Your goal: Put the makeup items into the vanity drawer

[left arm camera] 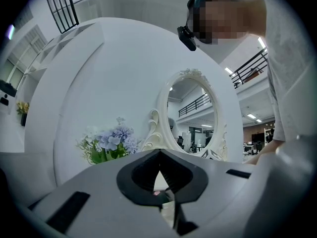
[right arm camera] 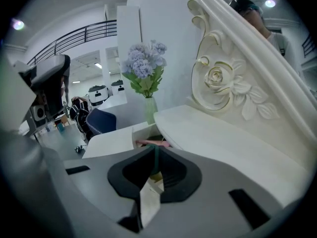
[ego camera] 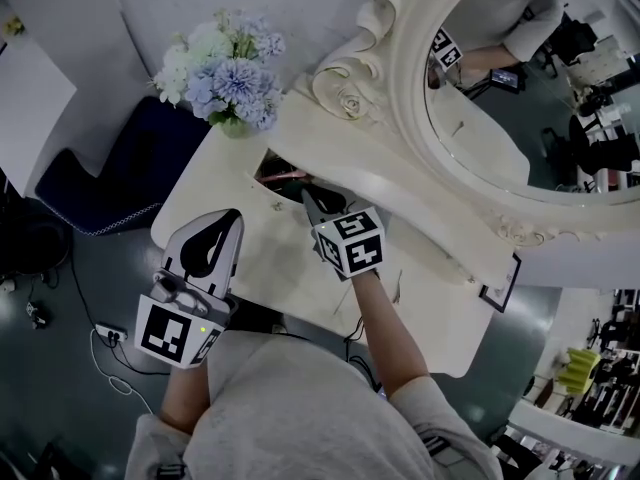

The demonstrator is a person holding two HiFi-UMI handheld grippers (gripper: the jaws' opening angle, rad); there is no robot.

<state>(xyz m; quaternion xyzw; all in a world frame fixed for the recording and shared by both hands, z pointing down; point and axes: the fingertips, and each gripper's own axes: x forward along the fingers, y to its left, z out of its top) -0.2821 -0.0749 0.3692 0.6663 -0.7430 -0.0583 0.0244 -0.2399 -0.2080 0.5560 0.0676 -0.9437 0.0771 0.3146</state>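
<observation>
Well, something pink (right arm camera: 151,143), perhaps makeup, in open drawer (right arm camera: 142,133); left tool (ego camera: 232,219), right tool (ego camera: 307,198) closed.

Only a narrow gap of the open drawer (ego camera: 283,173) shows, with flowers (ego camera: 222,73) near and tabletop (ego camera: 430,230) overhanging.

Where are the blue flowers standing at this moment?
In the head view, the blue flowers stand at the far left corner of the vanity, beside the mirror's carved frame and just behind the open drawer.
</observation>
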